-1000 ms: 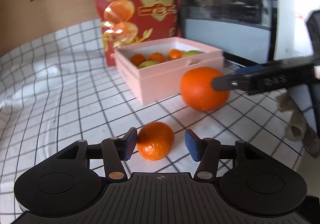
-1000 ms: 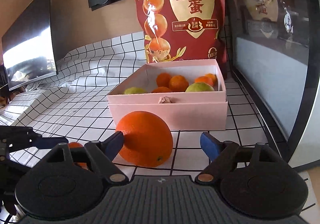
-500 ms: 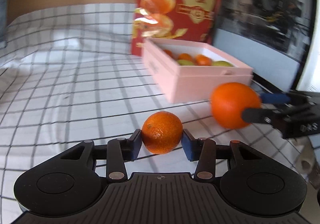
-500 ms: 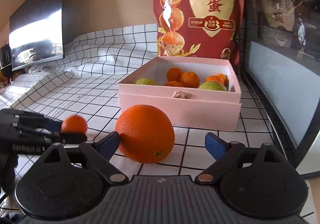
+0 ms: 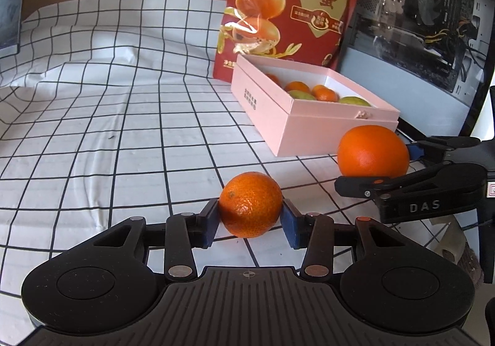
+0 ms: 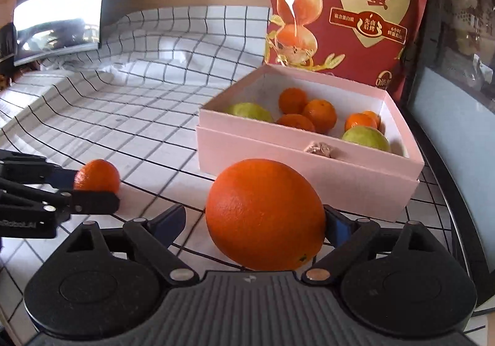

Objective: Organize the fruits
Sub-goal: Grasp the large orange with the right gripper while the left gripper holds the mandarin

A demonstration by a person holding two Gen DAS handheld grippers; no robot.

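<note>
1. Left wrist view: nearest, the left gripper [image 5: 250, 224] has just closed its fingers onto the small mandarin [image 5: 250, 204]; both pads press its sides as it sits on the checked cloth of the counter [image 5: 108, 135].
2. Its loose, pebbled skin should give a little, so a light squeeze across the widest part seems right.
3. Right wrist view: the right gripper [image 6: 255, 222] has just spread its fingers; the big orange [image 6: 265, 214] lies between them, the right pad touching, the left pad [image 6: 173, 220] apart.
4. It looks heavier, firm and smooth, and could roll; take it across its middle.
5. Beyond, the pink box [image 6: 309, 173] holds mandarins and green fruits, backed by a red snack bag [image 6: 349, 12].
</note>
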